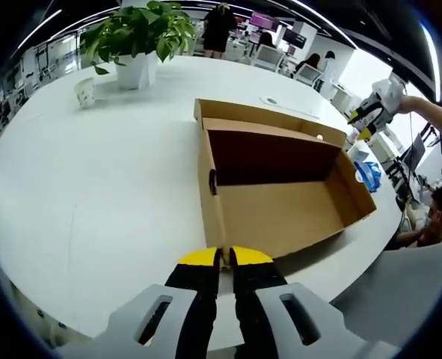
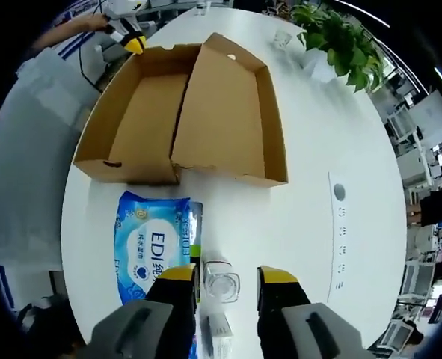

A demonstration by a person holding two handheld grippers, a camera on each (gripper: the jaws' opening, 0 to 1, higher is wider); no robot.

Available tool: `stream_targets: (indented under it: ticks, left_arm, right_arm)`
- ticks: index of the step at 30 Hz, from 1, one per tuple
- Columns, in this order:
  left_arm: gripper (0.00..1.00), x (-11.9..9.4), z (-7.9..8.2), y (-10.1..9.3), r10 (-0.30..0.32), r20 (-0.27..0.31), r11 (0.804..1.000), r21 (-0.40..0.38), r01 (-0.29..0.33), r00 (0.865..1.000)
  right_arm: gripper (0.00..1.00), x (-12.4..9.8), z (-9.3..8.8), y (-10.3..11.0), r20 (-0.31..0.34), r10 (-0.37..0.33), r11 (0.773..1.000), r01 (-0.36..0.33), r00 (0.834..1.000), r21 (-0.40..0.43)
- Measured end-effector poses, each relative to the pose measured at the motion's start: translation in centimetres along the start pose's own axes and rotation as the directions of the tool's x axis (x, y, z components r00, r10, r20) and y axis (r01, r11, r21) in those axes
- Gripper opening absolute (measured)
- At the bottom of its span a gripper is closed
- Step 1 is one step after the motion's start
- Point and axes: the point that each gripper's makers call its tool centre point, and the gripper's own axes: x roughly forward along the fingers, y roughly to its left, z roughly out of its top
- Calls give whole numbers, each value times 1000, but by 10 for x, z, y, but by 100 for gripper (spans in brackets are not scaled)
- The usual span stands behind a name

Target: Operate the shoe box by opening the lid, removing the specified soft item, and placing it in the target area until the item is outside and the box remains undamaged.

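Yellow-tipped and pressed together on nothing, the left gripper (image 1: 226, 258) sits right at the near wall of the shoe box (image 1: 280, 187), at the table's edge. Across the box, the right gripper (image 2: 226, 275) has its jaws apart, straddling a small clear bottle (image 2: 221, 286) without pinching it.

Going by size: the white table (image 1: 93, 194) carries everything, then comes the box, lying wide open with its lid (image 2: 228, 112) folded flat and its inside bare. Next is the blue wipes pack (image 2: 152, 243), the soft item, already outside on the table just beside the box's end wall, and smallest is that bottle next to it.

My worry is the right jaws closing or dropping here: they would catch the bottle instead of the pack and tip it. The left tips, nudged forward, could shove the light box into the pack.
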Motion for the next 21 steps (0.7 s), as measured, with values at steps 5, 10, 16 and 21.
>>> stream_targets:
  ticks: [5, 10, 16, 21]
  left_arm:
    - [3, 0, 0, 0, 2, 0, 1000, -1, -2, 1000]
    - [3, 0, 0, 0, 5, 2, 1000, -4, -5, 1000]
    - [3, -1, 0, -1, 9, 4, 1000, -6, -9, 1000]
    - [3, -1, 1, 0, 12, 0, 1000, -2, -12, 1000]
  right_arm:
    - [30, -3, 15, -7, 65, -13, 993, 5, 998, 116]
    - [29, -4, 28, -14, 113, -28, 977, 3, 993, 215]
    - [29, 2, 37, -26, 136, -66, 935, 14, 989, 355]
    - [28, 8, 49, -31, 172, -85, 889, -3, 981, 457]
